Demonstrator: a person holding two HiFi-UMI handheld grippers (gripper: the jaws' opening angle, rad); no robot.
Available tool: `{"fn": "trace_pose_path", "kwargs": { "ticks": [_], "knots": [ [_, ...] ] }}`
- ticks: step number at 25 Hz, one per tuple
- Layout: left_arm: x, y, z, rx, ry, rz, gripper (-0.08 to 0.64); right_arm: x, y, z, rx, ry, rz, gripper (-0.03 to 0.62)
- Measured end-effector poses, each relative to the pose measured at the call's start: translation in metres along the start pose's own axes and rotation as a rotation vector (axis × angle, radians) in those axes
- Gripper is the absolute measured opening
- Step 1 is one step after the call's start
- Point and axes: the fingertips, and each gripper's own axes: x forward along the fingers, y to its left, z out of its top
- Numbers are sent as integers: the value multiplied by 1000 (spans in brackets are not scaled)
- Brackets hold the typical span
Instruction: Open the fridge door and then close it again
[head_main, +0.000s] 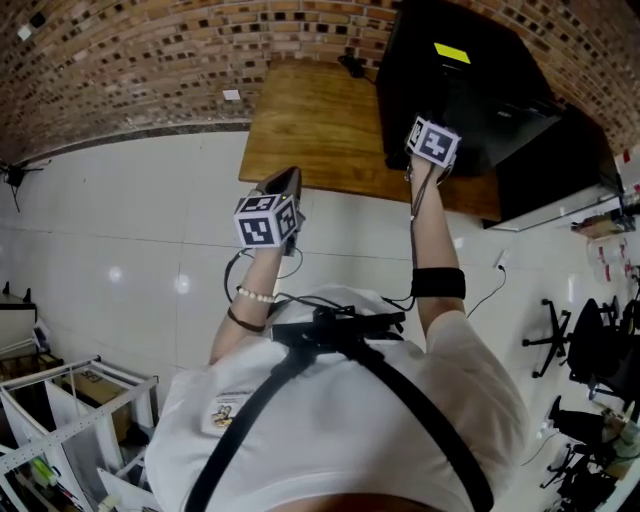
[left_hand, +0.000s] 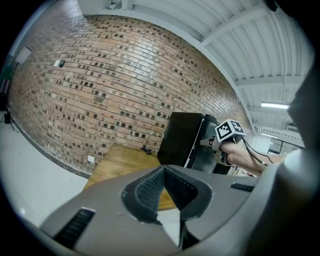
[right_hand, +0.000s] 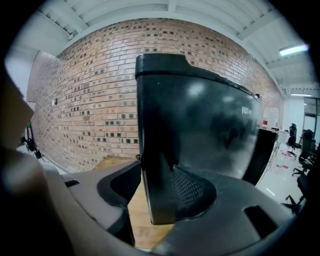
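Brick wall (head_main: 120, 70) runs round the far side of the room, above a pale tiled floor (head_main: 130, 220). One wooden platform (head_main: 310, 120) lies on that floor at the person's twelve o'clock. One black fridge (head_main: 450, 90) stands on the platform at about one o'clock.

The right gripper (right_hand: 157, 187) is clasped on the free edge of the fridge door (right_hand: 200, 130), and the dark slab fills the space between its two pads. Past that edge at nine o'clock I see only brick and wood, no cabinet. From the left gripper's side a pale line parts the cabinet from the door. So I judge that the door has swung off the cabinet and stands open. How wide it stands I cannot tell.

The left gripper (left_hand: 164, 172) is clenched on nothing, its tips meeting in the air at the person's eleven o'clock, well apart from the fridge.

By my reading the opening is done or nearly so. What is left is swinging the door home until it seats, then letting go.

By count:
- one fridge with one door
- two grippers, one busy and one idle
- one platform
- at least two black office chairs (head_main: 560, 345) at four o'clock
- one white rack (head_main: 60, 400) at eight o'clock
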Motion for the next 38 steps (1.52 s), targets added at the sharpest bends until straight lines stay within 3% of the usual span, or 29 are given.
{"fn": "trace_pose_path", "kwargs": {
  "ticks": [11, 17, 18, 19, 23, 27, 30, 35, 38],
  "knots": [
    [-8, 10, 4, -14, -6, 31, 2, 13, 6, 9, 9, 5, -2, 225],
    [-5, -4, -4, -4, 17, 6, 2, 10, 13, 12, 3, -12, 53, 222],
    [-4, -9, -6, -1, 21, -3, 2, 6, 10, 10, -9, -10, 57, 198],
    [-2, -15, -8, 2, 27, -14, 2, -1, 10, 6, -20, -12, 74, 152],
    [15, -49, -18, 11, 55, -79, 2, -35, 11, -27, -43, -7, 177, 148],
    [31, -93, -26, 39, 76, -154, 2, -82, -10, -63, -27, -22, 196, 5],
    [38, -130, -37, 77, 93, -202, 2, -122, -25, -78, -4, -48, 226, 5],
    [49, -183, -62, 186, 122, -210, 2, -176, -57, -95, 42, -87, 270, 5],
    [51, -207, -79, 200, 141, -232, 2, -199, -73, -107, 66, -93, 277, 5]
  ]
}}
